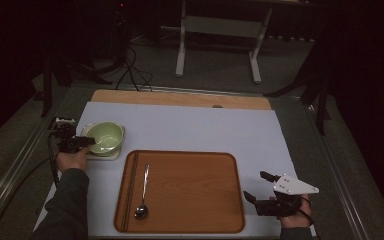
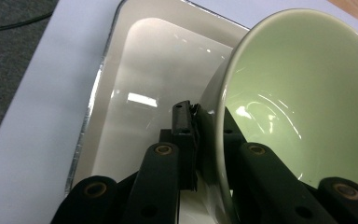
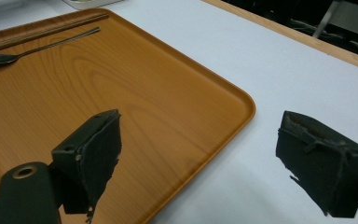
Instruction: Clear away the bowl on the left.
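Note:
A pale green bowl (image 1: 105, 136) (image 2: 303, 88) rests on a white square plate (image 1: 106, 154) (image 2: 144, 88) at the left of the table. My left gripper (image 1: 88, 141) (image 2: 206, 128) is shut on the bowl's near rim, one jaw outside the wall and one inside, and the bowl looks tilted. A wooden tray (image 1: 190, 192) (image 3: 121, 98) lies at the front middle with a metal spoon (image 1: 143, 192) (image 3: 37, 46) on its left side. My right gripper (image 1: 255, 185) (image 3: 209, 158) is open over the tray's right edge, holding nothing.
A white mat (image 1: 190, 125) (image 3: 270, 70) covers the table, with a wooden strip (image 1: 180, 99) along its far edge. A groove (image 1: 129, 192) runs down the tray's left side beside the spoon. Cables and a white frame (image 1: 217, 45) stand on the floor beyond.

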{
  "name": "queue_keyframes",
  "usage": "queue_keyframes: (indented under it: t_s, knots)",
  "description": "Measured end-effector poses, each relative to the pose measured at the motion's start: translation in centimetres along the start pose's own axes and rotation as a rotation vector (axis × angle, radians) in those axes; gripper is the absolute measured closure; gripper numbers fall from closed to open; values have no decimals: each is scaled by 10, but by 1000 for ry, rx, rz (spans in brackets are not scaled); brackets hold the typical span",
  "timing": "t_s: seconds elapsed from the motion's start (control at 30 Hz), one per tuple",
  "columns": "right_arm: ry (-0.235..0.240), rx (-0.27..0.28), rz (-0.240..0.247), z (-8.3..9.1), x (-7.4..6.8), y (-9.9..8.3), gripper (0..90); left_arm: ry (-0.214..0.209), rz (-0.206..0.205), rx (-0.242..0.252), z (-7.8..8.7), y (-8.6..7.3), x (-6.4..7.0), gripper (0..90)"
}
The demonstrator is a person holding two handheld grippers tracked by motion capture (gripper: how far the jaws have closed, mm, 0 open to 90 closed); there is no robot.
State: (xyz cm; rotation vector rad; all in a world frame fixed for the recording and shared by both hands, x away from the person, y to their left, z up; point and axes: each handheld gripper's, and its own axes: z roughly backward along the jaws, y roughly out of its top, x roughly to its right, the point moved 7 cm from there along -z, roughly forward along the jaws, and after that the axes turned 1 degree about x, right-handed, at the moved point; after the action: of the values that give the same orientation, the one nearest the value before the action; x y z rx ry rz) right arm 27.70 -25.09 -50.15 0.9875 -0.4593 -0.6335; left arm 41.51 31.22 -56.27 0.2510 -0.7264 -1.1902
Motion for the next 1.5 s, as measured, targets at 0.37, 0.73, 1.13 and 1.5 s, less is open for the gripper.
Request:
queue_keyframes:
  t_s: [0.37,0.73,1.13,1.5]
  knots:
    - [0,0,0,0,0,0,135,-33,-31,49,16,2,10,840]
    - [1,0,0,0,0,0,135,-77,-115,65,33,-3,32,838]
    - [1,-1,-1,0,0,0,135,-136,-171,71,48,-10,55,837]
    - [1,-1,0,0,-1,0,135,-201,-231,59,61,-23,80,835]
